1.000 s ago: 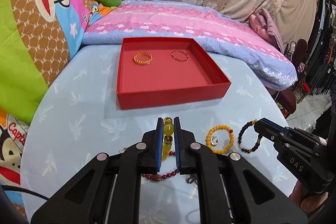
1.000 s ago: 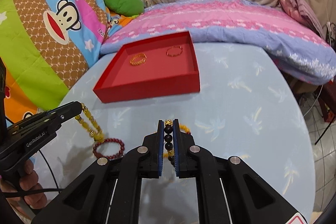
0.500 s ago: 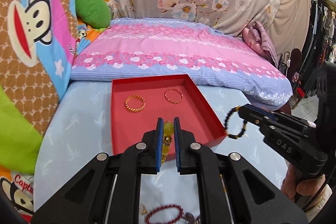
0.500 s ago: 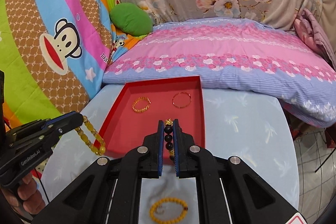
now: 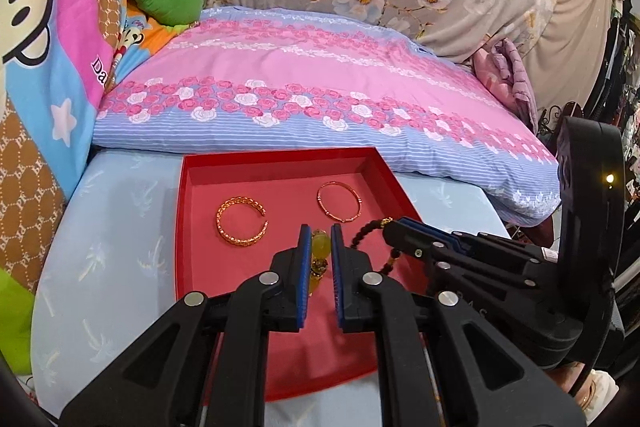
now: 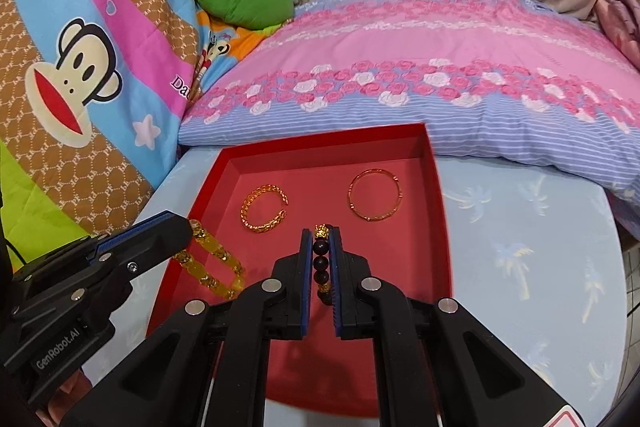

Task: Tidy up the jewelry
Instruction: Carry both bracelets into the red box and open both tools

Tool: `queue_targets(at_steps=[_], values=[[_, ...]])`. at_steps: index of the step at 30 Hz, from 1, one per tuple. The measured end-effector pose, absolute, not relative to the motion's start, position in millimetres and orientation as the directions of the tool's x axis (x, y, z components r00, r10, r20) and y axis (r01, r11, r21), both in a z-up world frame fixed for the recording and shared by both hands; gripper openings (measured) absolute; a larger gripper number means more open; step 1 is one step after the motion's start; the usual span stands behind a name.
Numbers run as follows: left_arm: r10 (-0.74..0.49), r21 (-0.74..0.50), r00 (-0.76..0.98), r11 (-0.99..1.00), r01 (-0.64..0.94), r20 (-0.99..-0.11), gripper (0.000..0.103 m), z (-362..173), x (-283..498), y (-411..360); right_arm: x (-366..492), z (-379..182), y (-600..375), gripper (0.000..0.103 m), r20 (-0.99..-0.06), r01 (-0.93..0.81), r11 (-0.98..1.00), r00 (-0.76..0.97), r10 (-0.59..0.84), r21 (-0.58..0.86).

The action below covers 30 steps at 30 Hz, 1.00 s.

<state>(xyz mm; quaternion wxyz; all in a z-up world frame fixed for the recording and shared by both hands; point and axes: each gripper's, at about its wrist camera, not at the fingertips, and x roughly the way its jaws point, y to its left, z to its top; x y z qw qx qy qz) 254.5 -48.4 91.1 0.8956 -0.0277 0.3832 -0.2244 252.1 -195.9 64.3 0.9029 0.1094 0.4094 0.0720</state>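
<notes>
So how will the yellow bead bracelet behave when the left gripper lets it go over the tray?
The yellow bracelet hangs in a slack loop from the left gripper, so it is probably floppy and will likely drop in a heap. Its beads look round and glossy, so it may slide on the red tray, though the walls should stop it.

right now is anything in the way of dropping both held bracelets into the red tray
Nothing visible. The yellow bead bracelet and black bead bracelet hang over bare floor of the red tray; the two gold bangles lie further back.
</notes>
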Motion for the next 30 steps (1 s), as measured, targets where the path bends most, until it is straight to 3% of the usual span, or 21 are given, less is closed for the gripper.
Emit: queue_targets(at_steps=[14,16,17,19,22,30], values=[[-0.326,-0.192,0.556,0.939,0.286,-0.765,0.010,32,300,-39,292,12,-204,0.008,-0.810,0.026,0.985,0.573,0.127,0.173],[-0.304,-0.174,0.563,0.946,0.273,-0.769,0.010,29,301,-36,290,15,-201,0.011,-0.804,0.028,0.991,0.588,0.093,0.134],[-0.286,-0.161,0.573,0.952,0.259,-0.768,0.015,28,300,-34,289,17,-199,0.017,-0.799,0.029,0.993,0.597,0.074,0.114],[-0.267,-0.150,0.591,0.959,0.241,-0.761,0.026,31,297,-31,285,22,-197,0.039,-0.785,0.036,0.996,0.618,0.039,0.078],[-0.253,-0.143,0.627,0.965,0.220,-0.736,0.041,40,290,-25,277,31,-196,0.044,-0.763,0.034,0.997,0.646,0.030,0.067],[-0.249,-0.122,0.670,0.965,0.231,-0.700,0.052,62,256,-24,237,51,-183,0.051,-0.729,-0.004,0.993,0.679,0.086,0.114]])
